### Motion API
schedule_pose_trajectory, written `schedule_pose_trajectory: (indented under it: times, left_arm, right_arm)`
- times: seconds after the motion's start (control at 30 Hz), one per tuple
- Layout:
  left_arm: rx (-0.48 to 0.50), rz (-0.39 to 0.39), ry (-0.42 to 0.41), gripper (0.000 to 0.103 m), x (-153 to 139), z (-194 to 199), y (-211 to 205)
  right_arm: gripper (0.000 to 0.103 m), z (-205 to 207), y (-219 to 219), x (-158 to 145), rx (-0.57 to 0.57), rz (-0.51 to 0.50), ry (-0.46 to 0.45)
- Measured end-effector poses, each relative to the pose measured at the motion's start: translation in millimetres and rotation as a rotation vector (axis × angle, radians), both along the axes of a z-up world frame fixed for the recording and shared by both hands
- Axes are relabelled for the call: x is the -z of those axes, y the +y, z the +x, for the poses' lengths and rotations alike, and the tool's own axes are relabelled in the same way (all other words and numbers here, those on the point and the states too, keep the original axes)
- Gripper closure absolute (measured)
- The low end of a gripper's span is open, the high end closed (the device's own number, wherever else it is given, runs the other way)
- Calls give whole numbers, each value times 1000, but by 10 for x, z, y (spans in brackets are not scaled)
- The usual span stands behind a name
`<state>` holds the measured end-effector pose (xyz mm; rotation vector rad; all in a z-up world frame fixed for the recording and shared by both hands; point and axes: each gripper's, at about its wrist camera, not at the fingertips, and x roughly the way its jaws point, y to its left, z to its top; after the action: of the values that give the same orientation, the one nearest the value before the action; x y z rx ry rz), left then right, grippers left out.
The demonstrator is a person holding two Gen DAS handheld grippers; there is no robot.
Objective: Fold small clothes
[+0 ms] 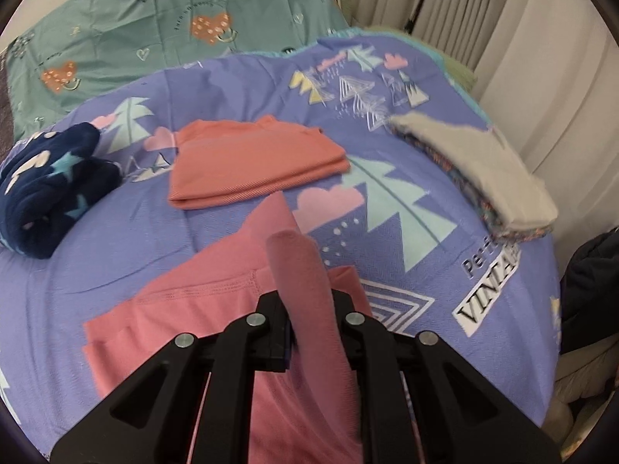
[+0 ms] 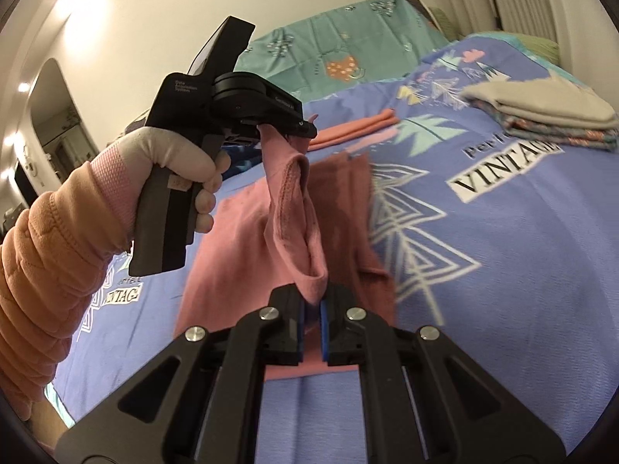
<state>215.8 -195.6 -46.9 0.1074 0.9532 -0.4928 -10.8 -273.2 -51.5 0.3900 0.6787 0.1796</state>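
Nearest, the right hand-held gripper (image 2: 312,303) is clenched on a hem corner of the pink garment (image 2: 240,239), its blue pads pinching a thin fold. The left hand-held gripper (image 1: 309,309), gripped by a gloved hand (image 2: 185,162) in a quilted orange sleeve (image 2: 42,255), is likewise clamped on a bunched ridge of the same knit. Between the two, the stitched edge hangs in a slack loop, while the remaining cloth lies partly flat on the bed's lilac cover (image 2: 483,270).

Risks, as judged: each grip holds little fabric, so the soft jersey could slip out under tension; unequal travel of the hands would skew the fold line; the trailing portion could drag and wrinkle on the cover.

Materials: the garment is matte, fine-ribbed and limp; the cover is smooth printed cotton with trees and lettering. Farther off lie a folded coral piece (image 1: 251,162), a rumpled navy fleece bundle (image 1: 50,189) and a squared grey-topped stack (image 1: 483,170); beyond, a teal heart-print pillow (image 1: 154,27) and pleated curtains (image 1: 522,38).
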Motion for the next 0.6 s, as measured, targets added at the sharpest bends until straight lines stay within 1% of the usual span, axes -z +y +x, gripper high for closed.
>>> schedule_pose_trajectory:
  times: [0.03, 0.1, 0.13, 0.17, 0.2, 0.23, 0.27, 0.33, 0.4, 0.43, 0.47, 0.53, 0.6]
  left_arm:
    - [3, 31, 8, 94, 86, 21, -65]
    - [8, 59, 15, 92, 179, 35, -121]
    - [11, 68, 11, 88, 215, 36, -151]
    - [18, 66, 4, 81, 218, 29, -167]
    - [24, 62, -8, 76, 199, 15, -177]
    - [32, 46, -30, 68, 131, -17, -179]
    - [36, 31, -50, 63, 63, -46, -175]
    - [44, -9, -106, 61, -152, -137, -124]
    - [54, -47, -155, 57, -398, -271, -18]
    - [59, -59, -170, 50, -474, -333, 34]
    - [68, -71, -188, 48, -551, -440, 122]
    - [94, -71, -206, 48, -601, -660, 278]
    - [126, -47, -205, 48, -535, -978, 472]
  right_arm:
    - [98, 8, -33, 32, 3, 12, 10]
    - [98, 41, -83, 123, -3, 39, 43]
    - [98, 49, -89, 157, -2, 40, 54]
    - [98, 64, -100, 200, 1, 37, 66]
    - [97, 78, -112, 255, 2, 38, 84]
    - [97, 90, -127, 291, 1, 48, 96]
    - [97, 99, -145, 328, 0, 64, 112]
    - [97, 121, -189, 392, -1, 100, 137]
    - [97, 126, -217, 427, -4, 119, 147]
    - [97, 127, -218, 440, -5, 121, 151]
    - [97, 122, -219, 448, -6, 121, 152]
    - [96, 115, -221, 463, -8, 126, 152]
    - [96, 126, -243, 476, -9, 139, 153]
